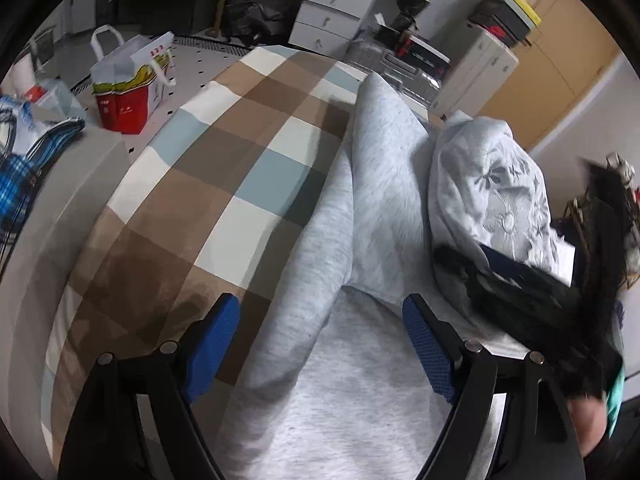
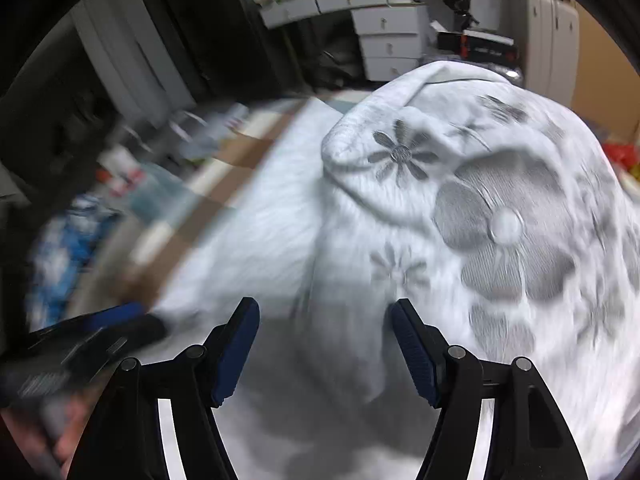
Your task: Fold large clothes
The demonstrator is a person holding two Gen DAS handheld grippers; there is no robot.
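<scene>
From my left claw (image 1: 322,340), the garment (image 1: 360,220) lies straight ahead on the bed cover (image 1: 224,168). A bunched part (image 1: 488,184) rises right of it, a paper bag (image 1: 132,84) stands far left, drawers (image 1: 332,8) behind.

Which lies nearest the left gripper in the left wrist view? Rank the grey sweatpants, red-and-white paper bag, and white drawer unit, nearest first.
From the left gripper:
1. Grey sweatpants, directly between the fingers.
2. Red-and-white paper bag, far left.
3. White drawer unit, against the back wall.
</scene>
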